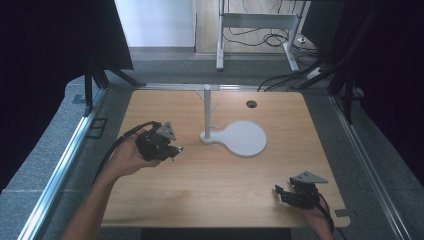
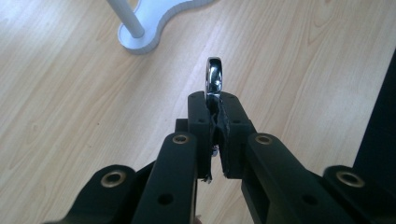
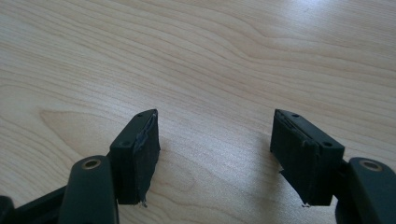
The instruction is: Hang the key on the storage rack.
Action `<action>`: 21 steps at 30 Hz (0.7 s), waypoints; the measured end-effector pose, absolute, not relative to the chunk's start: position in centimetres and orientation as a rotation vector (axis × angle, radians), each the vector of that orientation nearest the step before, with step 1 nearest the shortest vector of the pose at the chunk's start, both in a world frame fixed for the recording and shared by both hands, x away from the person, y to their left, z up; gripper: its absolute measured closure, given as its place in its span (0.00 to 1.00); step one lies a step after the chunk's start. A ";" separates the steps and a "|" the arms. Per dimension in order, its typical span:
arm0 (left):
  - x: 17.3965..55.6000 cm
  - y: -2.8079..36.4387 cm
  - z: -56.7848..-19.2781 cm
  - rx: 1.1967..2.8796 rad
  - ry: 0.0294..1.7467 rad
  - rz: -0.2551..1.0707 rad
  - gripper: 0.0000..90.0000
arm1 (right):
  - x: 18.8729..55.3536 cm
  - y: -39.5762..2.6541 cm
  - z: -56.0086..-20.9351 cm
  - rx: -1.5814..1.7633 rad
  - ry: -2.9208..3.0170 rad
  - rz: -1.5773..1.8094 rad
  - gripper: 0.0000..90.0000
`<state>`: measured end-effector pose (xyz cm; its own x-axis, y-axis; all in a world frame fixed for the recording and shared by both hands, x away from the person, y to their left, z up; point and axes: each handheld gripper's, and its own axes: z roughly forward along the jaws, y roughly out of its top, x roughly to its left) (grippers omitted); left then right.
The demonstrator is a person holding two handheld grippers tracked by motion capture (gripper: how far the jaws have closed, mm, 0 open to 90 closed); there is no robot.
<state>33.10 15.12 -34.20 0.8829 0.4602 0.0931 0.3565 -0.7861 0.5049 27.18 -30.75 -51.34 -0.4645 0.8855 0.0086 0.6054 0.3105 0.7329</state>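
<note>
**Left gripper view: chrome ring pinched, right jaws spread over bare wood**

Left gripper view, bottom centre: my left gripper (image 2: 215, 116) has both black jaws pressed together on a shiny metal ring (image 2: 214, 77). Ring stands edge-on, upright, its upper part poking out past the pad tips at centre frame. I can't tell how much of it sits buried between the pads. Beyond it, upper left of that frame, base and pole of the white stand (image 2: 140, 39), well apart from the ring.

Right gripper view: my right gripper (image 3: 215, 154) has jaws spread wide, one pad lower left, the other lower right, nothing between them, just wood grain of the table (image 3: 210, 56).

High view, near edge first. Right gripper (image 1: 280, 191) at lower right, close to the table's near edge, held in a hand (image 1: 316, 217), jaws pointing toward frame left. Left gripper (image 1: 176, 149) left of centre, held in the other hand (image 1: 127, 157), forearm coming up from bottom left, cable looping off its back. Ring is too small to make out there beyond a glint at the tips. Farther back, centre frame, the white stand (image 1: 240, 139): round flat base, thin upright pole with short pegs near the top, just right of the left gripper's tips, not touching. Small dark round hole (image 1: 251, 104) in the tabletop behind it, toward the far edge.
</note>
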 end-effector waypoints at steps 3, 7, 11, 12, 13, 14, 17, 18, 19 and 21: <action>33.4 15.0 -34.0 2.561 0.598 0.290 0.95 | 27.2 -30.7 -51.3 1.325 2.193 0.960 0.37; 33.9 14.8 -33.9 2.562 0.610 0.291 0.95 | 27.2 -30.7 -51.3 1.320 2.192 0.961 0.37; 34.5 14.7 -34.0 2.564 0.626 0.291 0.95 | 27.1 -30.8 -51.2 1.327 2.186 0.966 0.37; 34.8 14.6 -34.2 2.565 0.632 0.290 0.95 | 27.2 -30.8 -51.2 1.320 2.190 0.963 0.37; 34.8 14.6 -34.2 2.565 0.632 0.290 0.95 | 27.2 -30.8 -51.2 1.320 2.190 0.963 0.37; 35.1 14.6 -34.3 2.560 0.642 0.289 0.95 | 27.2 -30.8 -51.2 1.321 2.191 0.963 0.37; 35.5 14.6 -34.3 2.552 0.653 0.289 0.95 | 27.2 -30.8 -51.2 1.327 2.188 0.965 0.37; 35.6 14.6 -34.3 2.551 0.659 0.292 0.95 | 27.1 -30.7 -51.2 1.325 2.194 0.963 0.37; 35.8 14.7 -34.2 2.544 0.664 0.291 0.95 | 27.2 -30.7 -51.3 1.319 2.193 0.963 0.37; 36.2 14.9 -34.0 2.521 0.684 0.291 0.95 | 27.1 -30.7 -51.3 1.317 2.192 0.964 0.37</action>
<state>36.21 14.91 -33.98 0.8504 0.5214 0.0710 0.4125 -0.7444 0.5251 27.14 -30.68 -51.30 -0.4726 0.8812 0.0073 0.6010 0.3162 0.7340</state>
